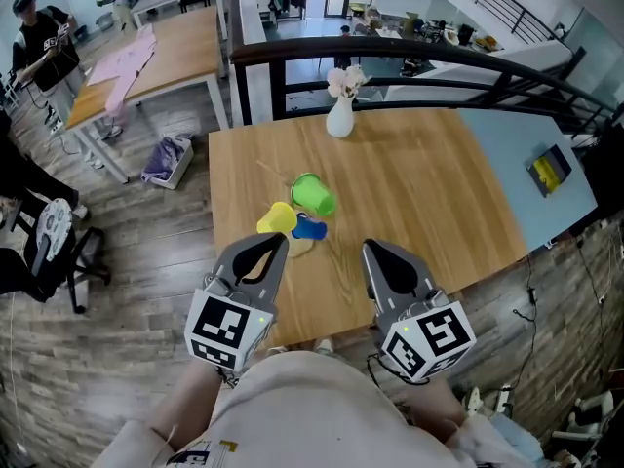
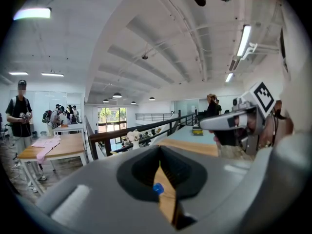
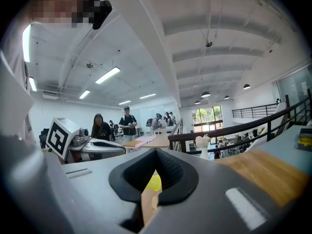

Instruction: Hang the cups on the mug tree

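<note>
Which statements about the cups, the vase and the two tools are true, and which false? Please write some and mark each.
1. The left tool and the right tool are both shut. True.
2. The green cup, the yellow cup and the blue cup lie on the wooden table. True.
3. The left tool holds the yellow cup. False: it holds nothing.
4. The white vase stands at the table's near edge. False: the vase stands near the far edge.

white vase [image 1: 339, 120]: far edge of wooden table [image 1: 429, 193] | pink cloth [image 1: 132, 61]: neighbouring table [image 1: 185, 47]
</note>
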Action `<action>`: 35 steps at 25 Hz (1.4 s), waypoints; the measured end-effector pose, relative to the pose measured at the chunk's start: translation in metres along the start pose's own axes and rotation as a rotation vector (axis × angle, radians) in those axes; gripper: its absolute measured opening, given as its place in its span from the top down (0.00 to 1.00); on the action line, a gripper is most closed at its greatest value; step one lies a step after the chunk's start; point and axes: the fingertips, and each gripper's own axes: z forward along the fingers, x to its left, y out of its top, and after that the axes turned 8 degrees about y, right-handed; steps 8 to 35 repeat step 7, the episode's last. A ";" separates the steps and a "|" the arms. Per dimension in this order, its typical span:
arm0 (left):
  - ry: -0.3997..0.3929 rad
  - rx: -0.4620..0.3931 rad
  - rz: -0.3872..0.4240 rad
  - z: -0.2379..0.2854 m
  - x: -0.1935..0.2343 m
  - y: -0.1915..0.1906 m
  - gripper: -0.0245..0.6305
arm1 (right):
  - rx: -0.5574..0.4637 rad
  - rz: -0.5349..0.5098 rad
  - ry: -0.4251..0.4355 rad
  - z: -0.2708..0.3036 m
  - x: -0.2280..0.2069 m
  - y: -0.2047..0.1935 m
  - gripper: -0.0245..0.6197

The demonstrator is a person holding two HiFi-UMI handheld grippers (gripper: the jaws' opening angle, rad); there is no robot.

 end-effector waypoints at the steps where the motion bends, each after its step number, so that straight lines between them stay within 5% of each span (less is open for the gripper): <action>1: 0.001 0.000 -0.001 0.000 0.001 0.000 0.96 | -0.005 0.003 0.006 0.000 0.001 0.003 0.96; 35: 0.006 0.008 -0.009 0.000 0.001 0.000 0.96 | -0.024 -0.005 0.021 0.002 0.004 0.015 0.96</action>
